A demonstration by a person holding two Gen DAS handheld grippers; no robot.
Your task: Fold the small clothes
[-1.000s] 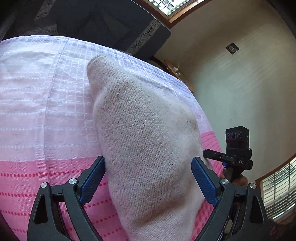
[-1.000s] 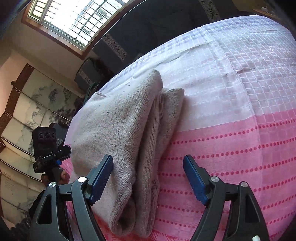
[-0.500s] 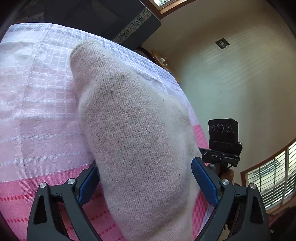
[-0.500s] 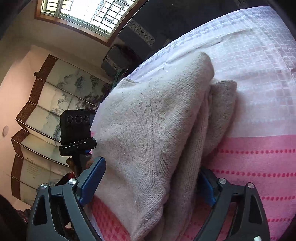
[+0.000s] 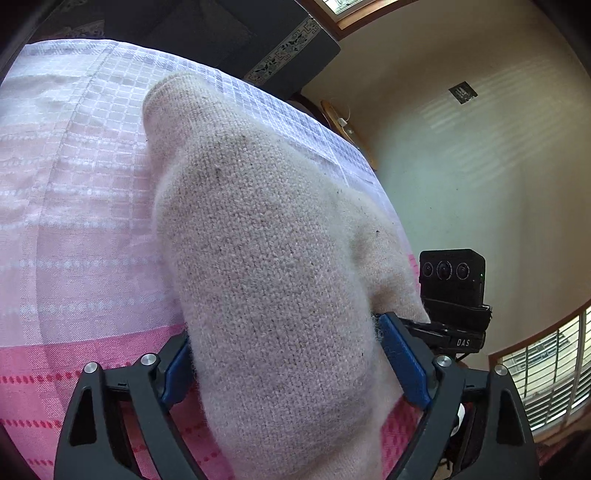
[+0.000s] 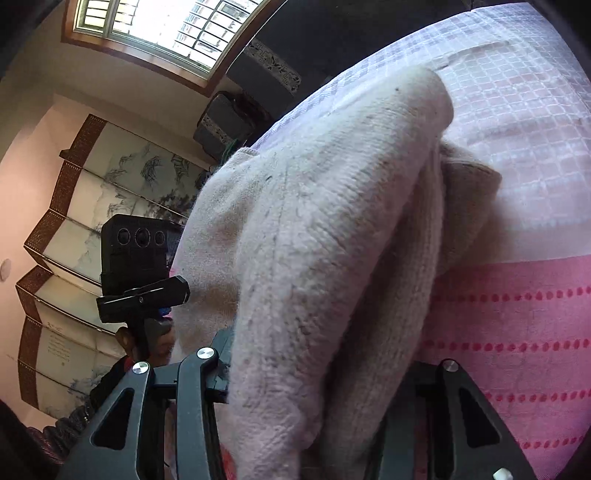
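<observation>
A folded beige knit garment (image 5: pixel 266 258) lies on the pink and white cloth (image 5: pixel 74 206), its near end bulging up between my jaws. My left gripper (image 5: pixel 284 362) has its blue pads against both sides of the near end and grips it. In the right wrist view the same garment (image 6: pixel 325 240) shows its folded layers. My right gripper (image 6: pixel 317 391) is shut on its other near edge, its pads buried in the knit. Each gripper's camera block shows in the other's view, the right one (image 5: pixel 452 295) and the left one (image 6: pixel 138 258).
The cloth-covered surface (image 6: pixel 517 295) slopes away with a pink dotted band near me. Dark furniture (image 5: pixel 236 33) stands behind it. A painted folding screen (image 6: pixel 92 206) and a window (image 6: pixel 177 26) are at the left of the right wrist view.
Both grippers moved forward over the garment's near end and closed from open onto it. The garment now bulges up and fills more of both views.
</observation>
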